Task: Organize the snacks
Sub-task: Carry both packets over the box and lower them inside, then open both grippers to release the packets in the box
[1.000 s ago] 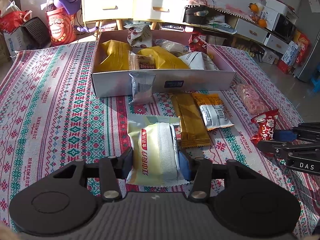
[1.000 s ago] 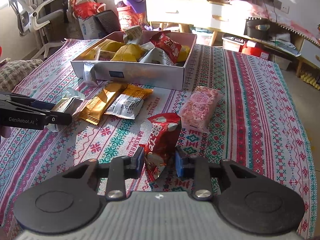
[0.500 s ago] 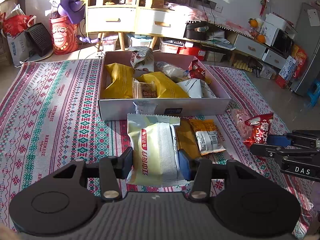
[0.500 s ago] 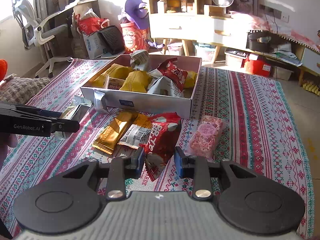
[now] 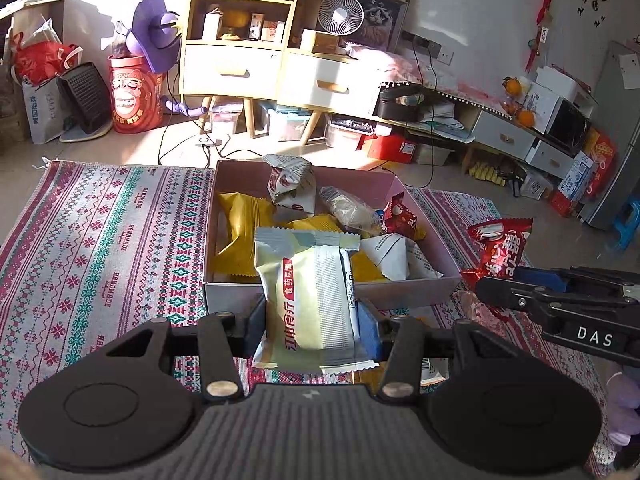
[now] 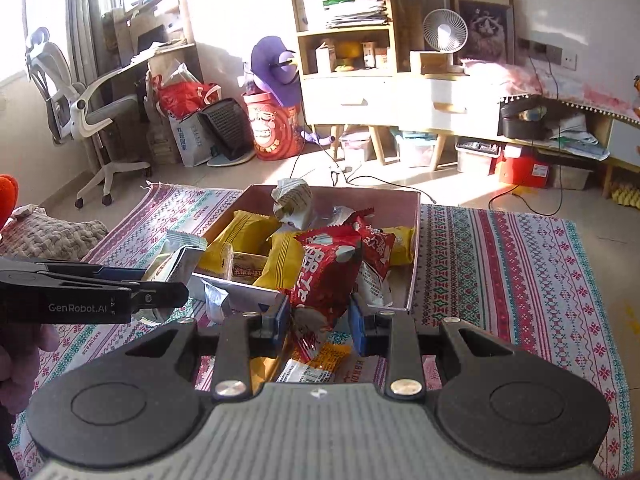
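My left gripper (image 5: 312, 322) is shut on a pale yellow-and-grey snack packet (image 5: 308, 296) and holds it in the air over the near wall of the grey cardboard box (image 5: 400, 294). The box holds yellow, white and red packets. My right gripper (image 6: 318, 320) is shut on a red snack packet (image 6: 324, 276), lifted just in front of the box (image 6: 414, 260). The red packet (image 5: 498, 246) also shows right of the box in the left wrist view. The left gripper's packet (image 6: 176, 258) shows at the left in the right wrist view.
The box stands on a patterned woven cloth (image 5: 100, 240). A gold packet and a white-and-orange packet (image 6: 308, 368) lie on the cloth below my right gripper. A pink packet (image 5: 476, 308) lies right of the box. Shelves and clutter stand beyond the cloth.
Both grippers have lifted their packets off the cloth and moved them forward to the box. The loose packets on the cloth now lie below and behind the grippers.
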